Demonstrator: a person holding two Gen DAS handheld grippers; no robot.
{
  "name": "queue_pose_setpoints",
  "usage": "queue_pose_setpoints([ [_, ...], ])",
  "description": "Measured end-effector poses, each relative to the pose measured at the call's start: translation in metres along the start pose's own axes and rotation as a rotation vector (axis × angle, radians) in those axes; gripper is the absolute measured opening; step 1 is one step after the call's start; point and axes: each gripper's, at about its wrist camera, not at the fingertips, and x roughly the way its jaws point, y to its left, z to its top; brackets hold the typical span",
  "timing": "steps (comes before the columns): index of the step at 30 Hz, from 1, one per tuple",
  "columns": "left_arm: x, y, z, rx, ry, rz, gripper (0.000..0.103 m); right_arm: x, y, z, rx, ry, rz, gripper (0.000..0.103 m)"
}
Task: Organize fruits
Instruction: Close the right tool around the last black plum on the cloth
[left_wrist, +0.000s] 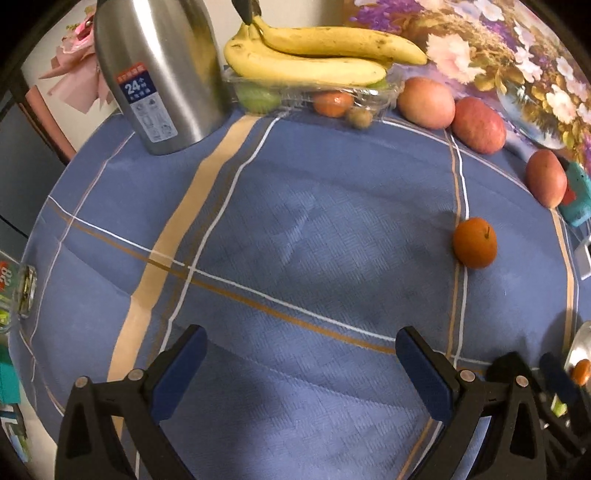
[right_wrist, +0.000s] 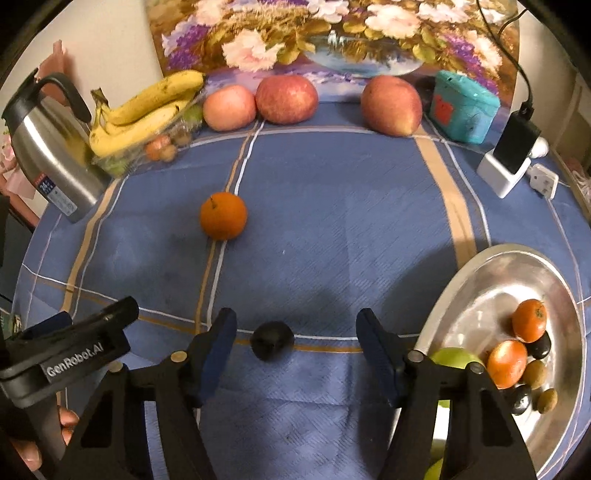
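Note:
My right gripper (right_wrist: 295, 321) is open, low over the blue cloth. A small dark round fruit (right_wrist: 272, 339) lies between its fingers, nearer the left pad, with neither pad touching it. Further out on the cloth sits a lone orange (right_wrist: 223, 216) (left_wrist: 475, 242). The silver tray (right_wrist: 491, 280) at the right holds tangerines (right_wrist: 506, 363), a green apple (right_wrist: 456, 356) and small dark and brownish fruits. My left gripper (left_wrist: 301, 339) is open over bare cloth with nothing between its fingers. Three apples (right_wrist: 286, 99) line the back edge.
Bananas (left_wrist: 306, 59) rest on a clear plastic box of fruit (left_wrist: 332, 96) beside a steel flask (left_wrist: 162, 74) at the back left. A teal box (right_wrist: 463, 107), a phone on a white stand (right_wrist: 511, 158) and a plug stand at the back right. A flower painting leans behind.

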Motion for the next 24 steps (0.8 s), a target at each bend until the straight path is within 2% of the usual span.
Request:
queue_pose_setpoints([
  [1, 0.000, 0.001, 0.000, -0.005, -0.005, -0.004, 0.103, 0.002, 0.000, 0.000, 0.000, 0.007, 0.005, 0.057],
  [3, 0.000, 0.002, 0.000, -0.017, -0.008, -0.015, 0.103, 0.007, 0.001, -0.001, 0.001, 0.018, 0.007, 0.052],
  [5, 0.000, 0.003, 0.000, -0.031, -0.010, -0.029, 0.103, 0.009, 0.003, -0.003, 0.001, 0.024, 0.016, 0.051],
  [7, 0.001, 0.002, 0.001, -0.041, -0.009, -0.029, 0.103, 0.010, 0.004, -0.003, 0.002, 0.029, 0.027, 0.045],
  [10, 0.002, 0.002, 0.001, -0.048, 0.004, -0.063, 0.103, 0.012, 0.005, -0.004, 0.000, 0.034, 0.033, 0.041],
  [16, 0.000, -0.005, 0.002, -0.020, 0.012, -0.089, 0.103, 0.014, 0.008, -0.005, -0.007, 0.041, 0.045, 0.030],
  [24, -0.004, -0.004, 0.004, -0.055, 0.003, -0.172, 0.103, 0.015, 0.011, -0.005, -0.016, 0.043, 0.049, 0.027],
])
